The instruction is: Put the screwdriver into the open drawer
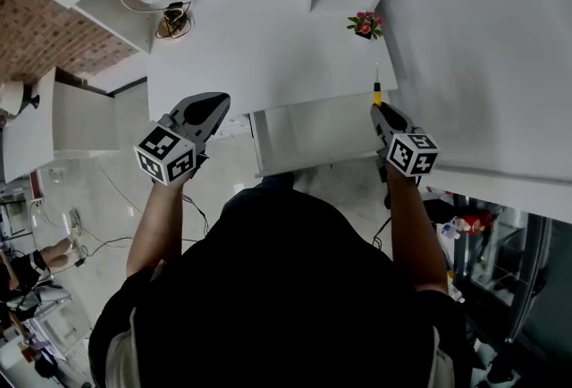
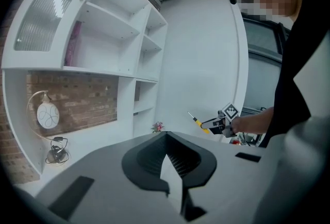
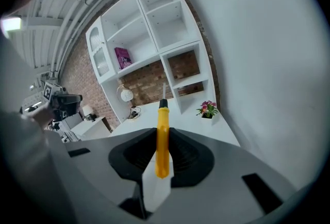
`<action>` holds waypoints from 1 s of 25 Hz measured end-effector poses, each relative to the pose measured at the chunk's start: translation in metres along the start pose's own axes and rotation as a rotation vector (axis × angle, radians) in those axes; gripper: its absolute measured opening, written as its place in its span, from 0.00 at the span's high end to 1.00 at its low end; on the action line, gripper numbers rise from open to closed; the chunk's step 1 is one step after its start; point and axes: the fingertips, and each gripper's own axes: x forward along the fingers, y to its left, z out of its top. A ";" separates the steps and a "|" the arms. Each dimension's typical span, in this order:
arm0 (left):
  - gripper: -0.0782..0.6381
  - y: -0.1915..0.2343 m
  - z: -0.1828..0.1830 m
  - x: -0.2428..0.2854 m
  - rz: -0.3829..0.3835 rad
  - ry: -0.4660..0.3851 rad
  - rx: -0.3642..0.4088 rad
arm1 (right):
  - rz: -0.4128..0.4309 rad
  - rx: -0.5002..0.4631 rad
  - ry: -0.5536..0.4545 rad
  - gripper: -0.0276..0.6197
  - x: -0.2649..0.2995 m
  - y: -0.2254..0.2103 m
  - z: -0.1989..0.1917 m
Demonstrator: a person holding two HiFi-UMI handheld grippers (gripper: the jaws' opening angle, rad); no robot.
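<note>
The right gripper (image 3: 161, 158) has its 2 jaws clamped on the yellow handle of the screwdriver (image 3: 162, 130), the shaft pointing ahead toward the shelves (image 3: 154, 27); the left gripper (image 2: 167, 161) carries nothing, jaws closed together, held well apart to the side. From the head view, the tool hangs just beside the right edge of the open drawer (image 1: 313, 131), which juts from the white desk (image 1: 250, 46). The carry looks to be in hand; the next move likely calls for shifting left over the drawer, lowering, then releasing.
</note>
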 end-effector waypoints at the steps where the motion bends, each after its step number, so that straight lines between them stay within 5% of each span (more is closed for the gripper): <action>1: 0.87 0.001 -0.001 0.000 -0.001 0.003 -0.002 | 0.002 -0.009 0.012 0.83 0.003 0.001 -0.004; 25: 0.87 0.041 -0.021 0.018 0.058 0.033 -0.065 | 0.094 -0.215 0.242 0.83 0.074 -0.004 -0.081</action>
